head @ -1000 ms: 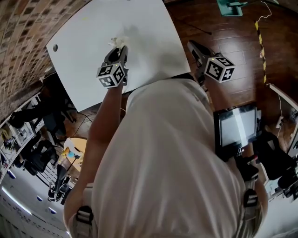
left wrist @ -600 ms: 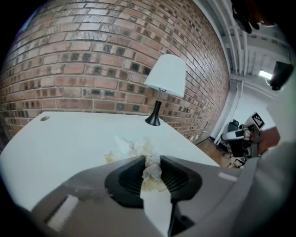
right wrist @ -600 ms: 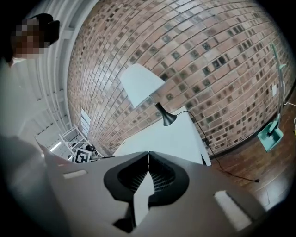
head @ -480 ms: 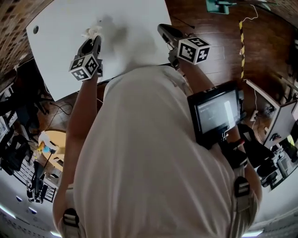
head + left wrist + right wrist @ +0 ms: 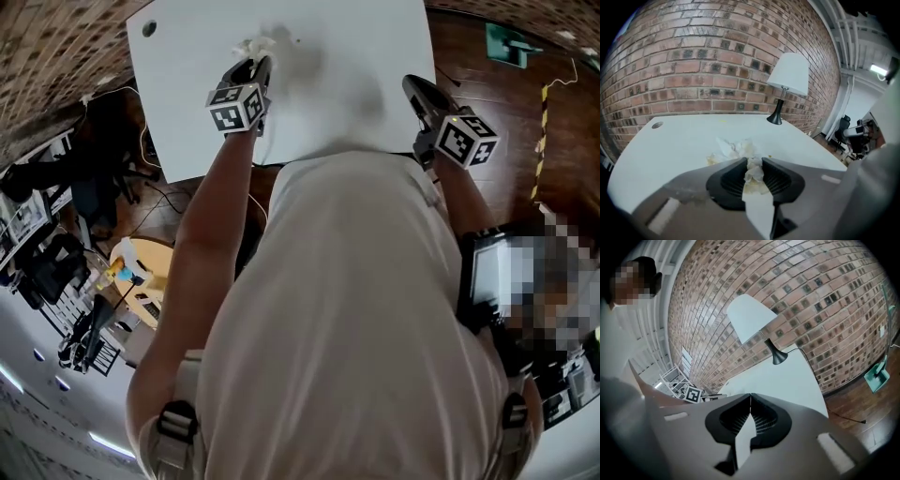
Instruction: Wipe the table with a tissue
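Observation:
A crumpled white tissue (image 5: 733, 150) lies on the white table (image 5: 684, 140). One end of it is pinched between the jaws of my left gripper (image 5: 753, 165), which is shut on it. In the head view the left gripper (image 5: 257, 64) points at the table's far middle, with the tissue (image 5: 255, 44) bunched at its tip and touching the tabletop (image 5: 356, 47). My right gripper (image 5: 413, 86) hovers at the table's right edge, away from the tissue. In the right gripper view its jaws meet, so the right gripper (image 5: 750, 397) is shut with nothing in it.
A lamp (image 5: 787, 79) with a white shade and black base stands at the table's far right by the brick wall. A round cable hole (image 5: 657, 125) sits at the table's far left. A green object (image 5: 876, 373) lies on the wooden floor to the right.
My left gripper has slid across the tabletop with the tissue in its jaws. The right gripper has shifted along the table's right edge. The head view has swung.

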A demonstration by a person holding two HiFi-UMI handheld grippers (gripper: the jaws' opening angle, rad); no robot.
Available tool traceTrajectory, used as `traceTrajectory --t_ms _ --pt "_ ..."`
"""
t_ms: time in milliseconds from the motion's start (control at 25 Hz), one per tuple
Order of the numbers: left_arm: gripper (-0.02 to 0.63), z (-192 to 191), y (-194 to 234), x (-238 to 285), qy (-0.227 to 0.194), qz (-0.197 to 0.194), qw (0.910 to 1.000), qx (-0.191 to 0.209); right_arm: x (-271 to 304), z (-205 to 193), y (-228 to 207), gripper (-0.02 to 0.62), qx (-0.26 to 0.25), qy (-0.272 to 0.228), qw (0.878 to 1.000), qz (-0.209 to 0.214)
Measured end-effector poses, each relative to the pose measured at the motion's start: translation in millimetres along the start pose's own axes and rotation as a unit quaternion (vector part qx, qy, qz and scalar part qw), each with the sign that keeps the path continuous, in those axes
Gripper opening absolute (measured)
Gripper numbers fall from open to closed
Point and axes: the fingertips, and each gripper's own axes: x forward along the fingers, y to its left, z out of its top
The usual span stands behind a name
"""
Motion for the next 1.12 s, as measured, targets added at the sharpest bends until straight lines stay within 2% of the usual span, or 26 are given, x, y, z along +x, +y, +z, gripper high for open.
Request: traceTrajectory --t_ms 280,480,560,640,760,880,1040,1120 --pt "0.100 5.2 9.5 40.4 0.057 0.014 0.9954 0.076 -28.7 -0.3 -18.2 0.009 0.020 -0.023 0.999 -0.043" --pt "0.090 -3.2 6.6 54.9 0.062 0.057 0.9916 0.098 -58.2 -6.0 -40.0 0.009 0.034 -0.042 0.996 -0.070" --pt "0.084 -3.2 -7.9 59.1 0.059 0.033 0.9928 0.099 -68.0 -9.2 -45.8 0.009 0.031 -0.042 0.996 -0.079" --pt "0.083 -0.2 -24.2 65.0 0.064 0.014 0.9909 0.118 -74.6 -8.7 -49.1 0.009 0.027 -0.039 0.995 -0.083" --pt "0.080 4.5 -37.3 71.3 0.068 0.023 0.9862 0.150 -83.9 -2.6 -55.6 0.009 0.028 -0.041 0.995 -0.087" --pt "0.079 6.4 -46.1 75.4 0.069 0.004 0.9833 0.168 -88.0 2.9 -61.6 0.009 0.024 -0.040 0.995 -0.087" --pt "0.078 7.6 -51.6 76.6 0.060 0.001 0.9847 0.164 -101.5 3.2 -72.5 0.009 0.019 -0.039 0.995 -0.090" --pt "0.078 5.2 -72.0 81.7 0.053 -0.038 0.9830 0.172 -107.7 1.1 -76.3 0.009 0.018 -0.038 0.995 -0.092"
